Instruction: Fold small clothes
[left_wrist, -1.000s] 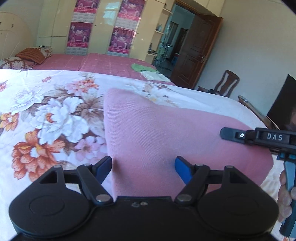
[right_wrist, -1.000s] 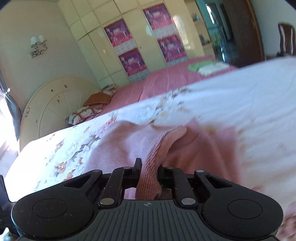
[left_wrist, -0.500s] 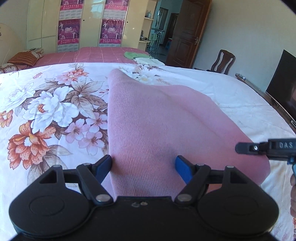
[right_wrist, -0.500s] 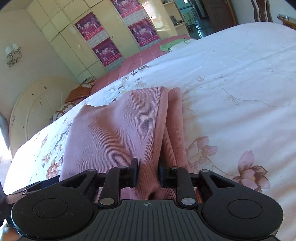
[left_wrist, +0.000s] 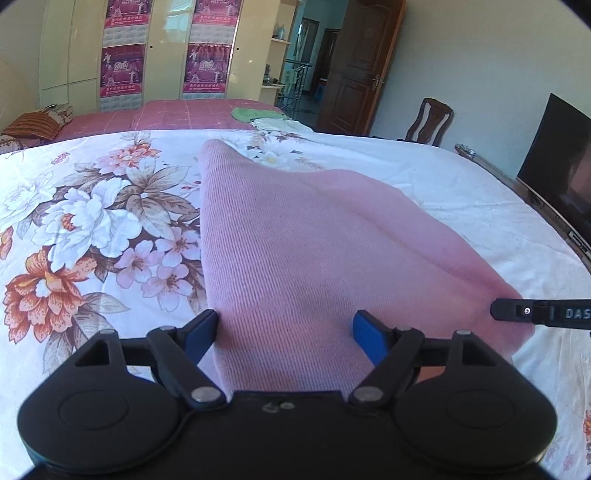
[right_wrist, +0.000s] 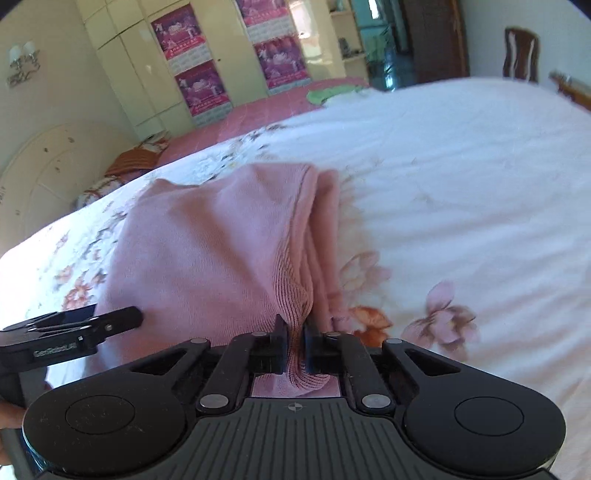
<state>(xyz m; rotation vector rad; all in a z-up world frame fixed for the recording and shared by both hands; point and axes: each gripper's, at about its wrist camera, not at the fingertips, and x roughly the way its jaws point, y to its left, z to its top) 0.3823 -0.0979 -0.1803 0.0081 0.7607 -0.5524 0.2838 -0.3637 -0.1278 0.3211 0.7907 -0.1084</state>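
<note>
Pink knit garment (right_wrist: 207, 258) on floral bedsheet (right_wrist: 461, 166), R gripper (right_wrist: 294, 343) pinching hem; L gripper (left_wrist: 286, 332) wide

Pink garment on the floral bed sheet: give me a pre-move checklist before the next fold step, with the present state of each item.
1. Right gripper shut on the pink garment's ribbed edge, having just closed on it: ok.
2. Left gripper open, pads either side of the cloth, not pressing: ok.
3. Garment lying flat: not ok, the far part is raised.
4. Layers at the right edge aligned: cannot tell.
5. Bed sheet around the garment free of other items: ok.
</note>
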